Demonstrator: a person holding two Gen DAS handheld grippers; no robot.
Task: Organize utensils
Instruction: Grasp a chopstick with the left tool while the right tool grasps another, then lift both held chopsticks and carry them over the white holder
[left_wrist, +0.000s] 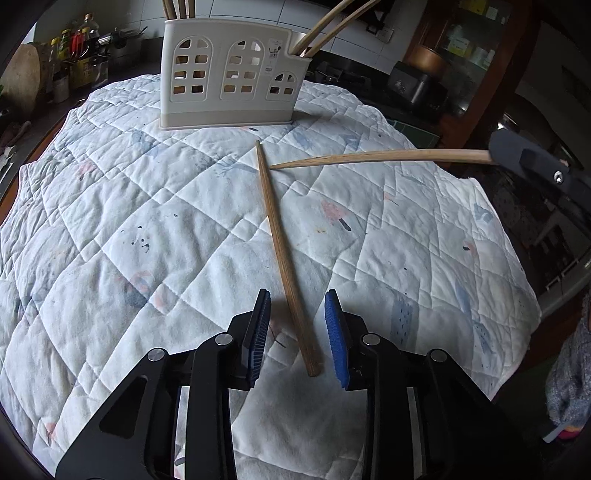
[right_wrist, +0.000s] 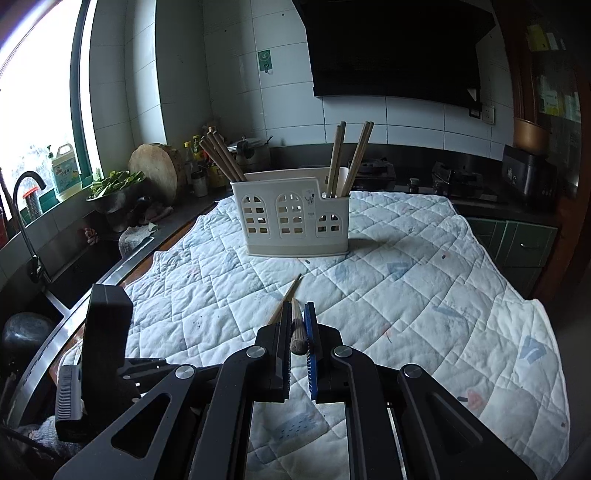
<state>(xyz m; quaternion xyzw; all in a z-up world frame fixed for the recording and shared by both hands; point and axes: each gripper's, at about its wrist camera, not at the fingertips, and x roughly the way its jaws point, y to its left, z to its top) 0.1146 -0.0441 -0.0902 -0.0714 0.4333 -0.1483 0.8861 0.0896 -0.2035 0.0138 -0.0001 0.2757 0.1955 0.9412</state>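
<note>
The left gripper (left_wrist: 297, 332) hovers with its jaws released, straddling the near end of a chopstick (left_wrist: 282, 254) lying on the quilted cloth (left_wrist: 147, 221) that covers the desk. The right gripper (right_wrist: 297, 332) has its jaws clenched on a second chopstick (left_wrist: 380, 158), its tip meeting the lying one. Farther back stands the cream utensil holder (right_wrist: 291, 221), with more chopsticks (right_wrist: 221, 158) upright in its compartments.

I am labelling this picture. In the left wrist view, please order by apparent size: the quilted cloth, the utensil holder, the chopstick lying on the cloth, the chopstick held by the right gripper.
1. Quilted cloth
2. Utensil holder
3. Lying chopstick and held chopstick: look alike in length, so unranked.
</note>
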